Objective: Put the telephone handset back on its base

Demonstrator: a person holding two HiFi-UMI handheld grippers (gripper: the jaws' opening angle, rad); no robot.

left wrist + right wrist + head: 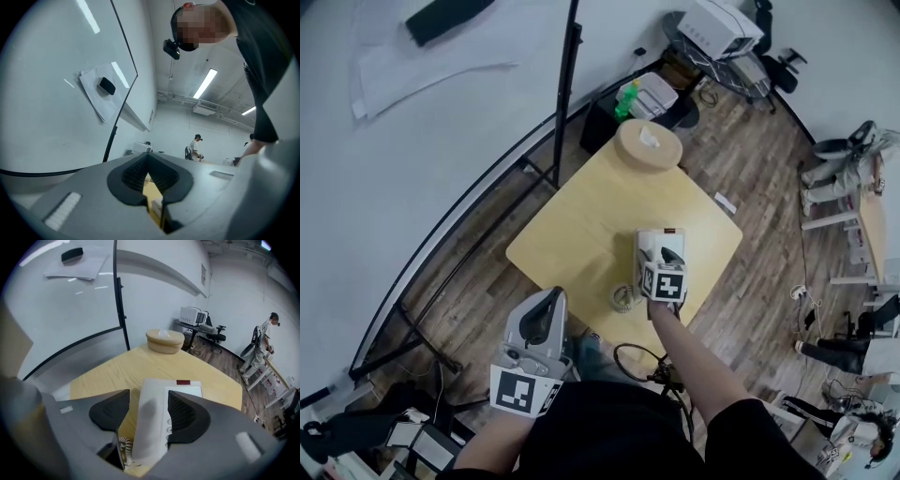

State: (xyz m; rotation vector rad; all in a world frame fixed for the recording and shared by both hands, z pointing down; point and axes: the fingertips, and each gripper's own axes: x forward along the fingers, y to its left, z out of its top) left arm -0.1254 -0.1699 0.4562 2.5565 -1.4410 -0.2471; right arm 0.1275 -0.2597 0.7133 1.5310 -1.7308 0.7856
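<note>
The white telephone base [662,235] stands near the front right of the light wooden table [581,216]. The white handset [150,427] lies along the base's [186,391] left side, its coiled cord [125,446] trailing toward me. My right gripper [149,405] straddles the handset with its jaws spread wide; a strip of table shows between the left pad and the handset. From the head view the right gripper [659,249] hangs right over the base, cord [623,298] beside it. My left gripper [549,302] is held off the table near my body, its jaws [149,177] together and empty.
A round wooden tissue box [647,145] sits at the table's far corner. A whiteboard on a black stand [567,89] runs along the left. A black bin with green bottles [628,98], an office chair and a person [265,341] are beyond the table.
</note>
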